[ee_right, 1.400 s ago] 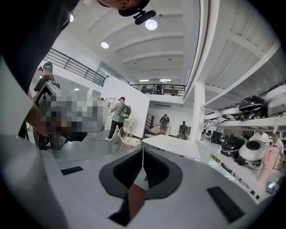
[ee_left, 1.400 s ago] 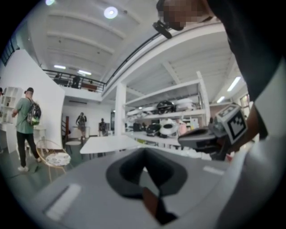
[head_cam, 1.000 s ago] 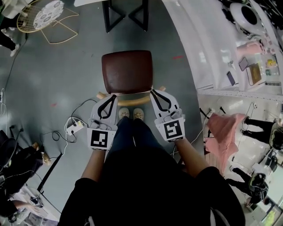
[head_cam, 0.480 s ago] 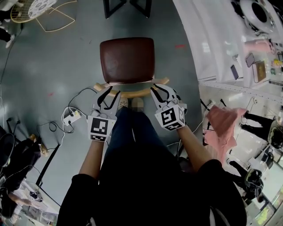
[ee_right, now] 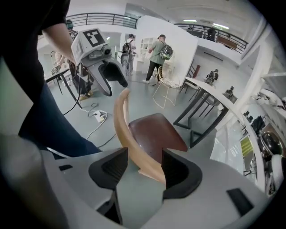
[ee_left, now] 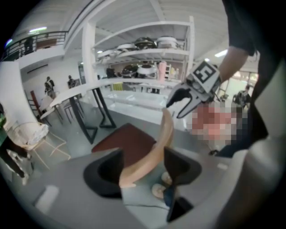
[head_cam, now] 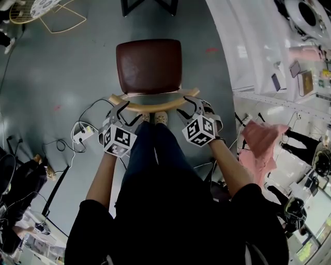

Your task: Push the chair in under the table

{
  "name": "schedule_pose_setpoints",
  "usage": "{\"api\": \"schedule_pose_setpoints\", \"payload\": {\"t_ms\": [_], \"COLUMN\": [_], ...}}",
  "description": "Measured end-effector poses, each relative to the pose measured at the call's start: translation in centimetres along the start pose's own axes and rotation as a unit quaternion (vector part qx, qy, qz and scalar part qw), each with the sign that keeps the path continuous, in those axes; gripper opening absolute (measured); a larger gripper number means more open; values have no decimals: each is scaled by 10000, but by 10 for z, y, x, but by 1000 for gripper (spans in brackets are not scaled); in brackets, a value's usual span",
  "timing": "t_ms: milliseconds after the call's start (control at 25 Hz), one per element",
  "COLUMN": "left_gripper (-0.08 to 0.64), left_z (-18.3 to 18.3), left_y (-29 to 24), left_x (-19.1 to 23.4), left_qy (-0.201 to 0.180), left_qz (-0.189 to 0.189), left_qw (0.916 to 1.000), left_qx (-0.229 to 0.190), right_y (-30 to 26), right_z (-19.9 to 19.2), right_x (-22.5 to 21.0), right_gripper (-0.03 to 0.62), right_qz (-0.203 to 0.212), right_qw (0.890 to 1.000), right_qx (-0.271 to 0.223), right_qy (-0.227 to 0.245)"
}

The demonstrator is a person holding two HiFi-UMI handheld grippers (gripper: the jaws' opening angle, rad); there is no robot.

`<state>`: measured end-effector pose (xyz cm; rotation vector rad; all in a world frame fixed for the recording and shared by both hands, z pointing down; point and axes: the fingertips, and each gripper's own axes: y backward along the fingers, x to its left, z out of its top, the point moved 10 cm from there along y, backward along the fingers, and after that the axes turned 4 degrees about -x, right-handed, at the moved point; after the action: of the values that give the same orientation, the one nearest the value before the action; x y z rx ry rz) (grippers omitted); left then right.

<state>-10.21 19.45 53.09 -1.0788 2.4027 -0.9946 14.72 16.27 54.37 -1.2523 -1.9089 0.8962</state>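
Observation:
The chair has a dark brown seat (head_cam: 149, 64) and a curved pale wooden backrest (head_cam: 150, 106), and stands on the grey floor just in front of me. My left gripper (head_cam: 124, 113) straddles the left end of the backrest and my right gripper (head_cam: 190, 107) the right end. In the left gripper view the backrest (ee_left: 156, 145) runs between the jaws of the left gripper (ee_left: 143, 159), which are opening, with a gap on the left side. In the right gripper view the backrest (ee_right: 123, 120) passes between the opening jaws of the right gripper (ee_right: 144, 157), close to the right jaw.
A long white table (head_cam: 243, 46) curves along the right. Black table legs (head_cam: 147, 8) stand beyond the chair. A power strip with cables (head_cam: 80, 135) lies on the floor at the left. A wire chair (head_cam: 46, 13) is at the far left, and pink cloth (head_cam: 261, 145) at the right.
Both grippers have dropped from above my legs down onto the backrest. Their jaws were shut and now stand apart around the wooden rail.

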Motion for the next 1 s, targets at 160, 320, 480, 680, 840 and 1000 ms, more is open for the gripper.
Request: {"api": "schedule_pose_setpoints", "payload": {"t_ms": [160, 320, 480, 680, 840, 1000], "left_gripper": [295, 302, 302, 294, 270, 268], "left_z": [-6, -12, -23, -29, -30, -30], "left_y": [-14, -30, -42, -50, -52, -53], "left_x": [-1, -2, -1, 2, 4, 10], "left_qy": [-735, -1260, -1519, -1779, -1922, -1967], "left_qz": [-142, -307, -364, -331, -389, -485], "left_qw": [9962, 9881, 9805, 9742, 9708, 9685], "left_qx": [435, 833, 1194, 1350, 1384, 1445], "right_y": [-15, -26, -38, -50, -51, -52], "right_z": [-7, -10, -15, -15, -14, -12], "right_x": [2, 3, 8, 6, 5, 5], "right_gripper": [205, 209, 209, 209, 209, 209], "right_qz": [156, 208, 166, 95, 11, -86], "right_qw": [9988, 9949, 9827, 9796, 9774, 9751], "right_qx": [338, 644, 1081, 1202, 1236, 1239], "right_qy": [318, 749, 1491, 1609, 1715, 1837]}}
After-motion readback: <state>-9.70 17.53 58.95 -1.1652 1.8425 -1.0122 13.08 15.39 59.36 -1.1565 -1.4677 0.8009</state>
